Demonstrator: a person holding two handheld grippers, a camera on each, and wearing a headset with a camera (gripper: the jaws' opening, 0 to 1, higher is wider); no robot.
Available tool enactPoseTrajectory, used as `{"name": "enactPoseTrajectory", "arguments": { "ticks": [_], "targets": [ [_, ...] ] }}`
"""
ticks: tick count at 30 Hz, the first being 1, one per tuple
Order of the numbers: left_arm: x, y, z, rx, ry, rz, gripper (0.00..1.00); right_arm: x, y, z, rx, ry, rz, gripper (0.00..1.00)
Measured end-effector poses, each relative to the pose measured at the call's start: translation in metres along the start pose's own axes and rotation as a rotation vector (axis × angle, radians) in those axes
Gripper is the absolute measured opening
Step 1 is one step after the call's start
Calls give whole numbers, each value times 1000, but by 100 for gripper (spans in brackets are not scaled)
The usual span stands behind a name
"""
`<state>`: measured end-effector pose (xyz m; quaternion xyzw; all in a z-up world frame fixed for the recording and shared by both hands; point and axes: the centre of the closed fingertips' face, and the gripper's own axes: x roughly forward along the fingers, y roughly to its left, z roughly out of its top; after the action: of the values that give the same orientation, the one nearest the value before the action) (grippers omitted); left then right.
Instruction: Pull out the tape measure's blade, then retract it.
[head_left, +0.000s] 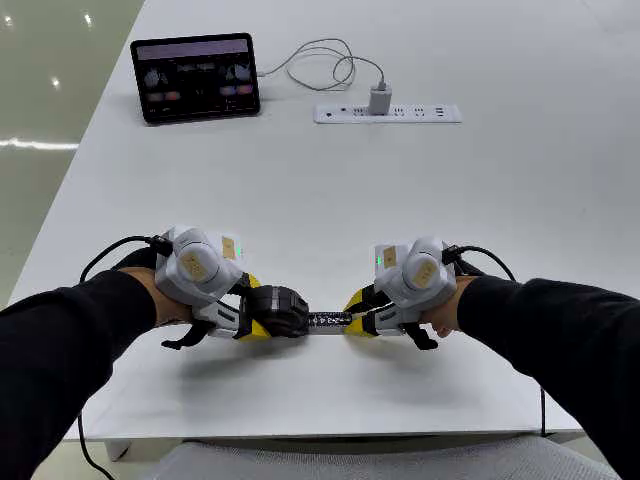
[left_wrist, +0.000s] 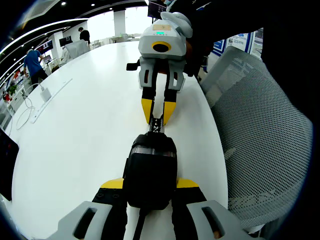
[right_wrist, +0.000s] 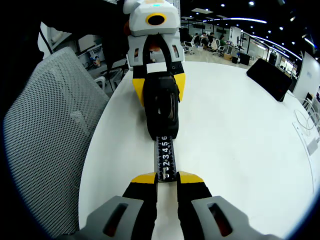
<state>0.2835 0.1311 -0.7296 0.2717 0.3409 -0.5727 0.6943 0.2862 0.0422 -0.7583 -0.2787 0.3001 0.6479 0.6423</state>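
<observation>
Blade (right_wrist: 165, 159) pokes slightly from the case (left_wrist: 150, 170). The left hand-held gripper (left_wrist: 150, 184) clamps the case; the right hand-held gripper (right_wrist: 166, 178) grips the blade.

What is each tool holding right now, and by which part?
The left tool clamps the tape measure's black case by its sides; the right tool pinches the free end of the blade, drawn slightly out.
</observation>
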Motion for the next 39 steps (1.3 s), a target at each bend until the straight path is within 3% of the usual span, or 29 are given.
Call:
{"name": "enactPoseTrajectory", "arguments": {
  "ticks": [39],
  "targets": [
    [1, 2, -1, -2, 6, 0, 30, -18, -2, -20, 19, 20, -21, 9]
  ]
}}
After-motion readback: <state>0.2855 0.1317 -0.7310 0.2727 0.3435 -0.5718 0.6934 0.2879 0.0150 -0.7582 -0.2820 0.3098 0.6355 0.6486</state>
